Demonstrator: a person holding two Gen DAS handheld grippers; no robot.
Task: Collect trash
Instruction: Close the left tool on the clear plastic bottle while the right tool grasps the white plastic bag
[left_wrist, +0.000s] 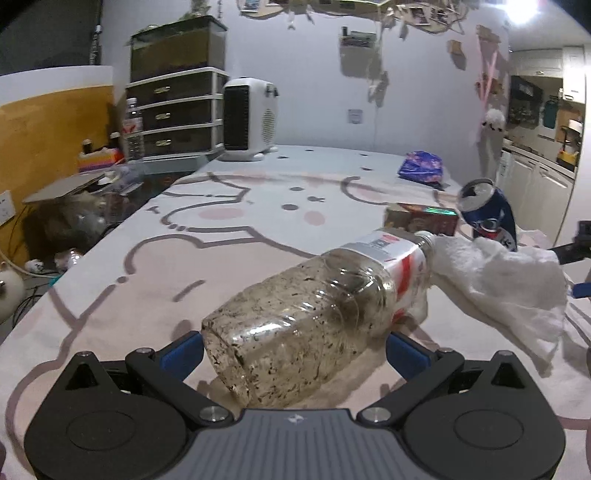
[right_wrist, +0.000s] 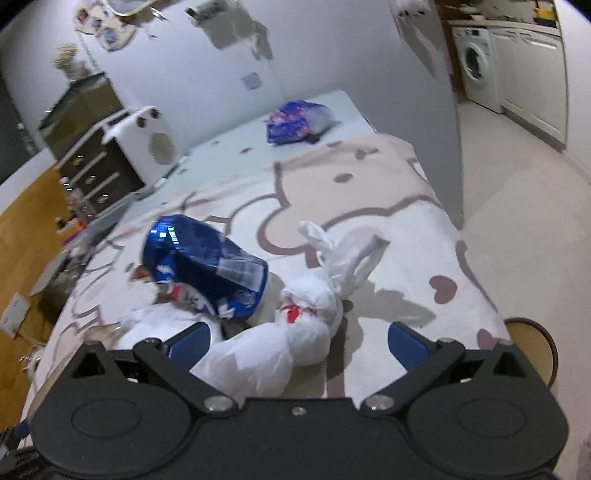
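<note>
One bottle (left_wrist: 317, 306) lies between the left tool's (left_wrist: 295, 347) wide fingers; one can (right_wrist: 207, 266), one tied bag (right_wrist: 295, 321) before the right tool (right_wrist: 299, 339), also wide.

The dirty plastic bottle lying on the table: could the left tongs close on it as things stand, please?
Probably yes. The dirty plastic bottle already lies with its base between the open left tongs, nothing blocking; the white tissue touches only its neck end.
</note>
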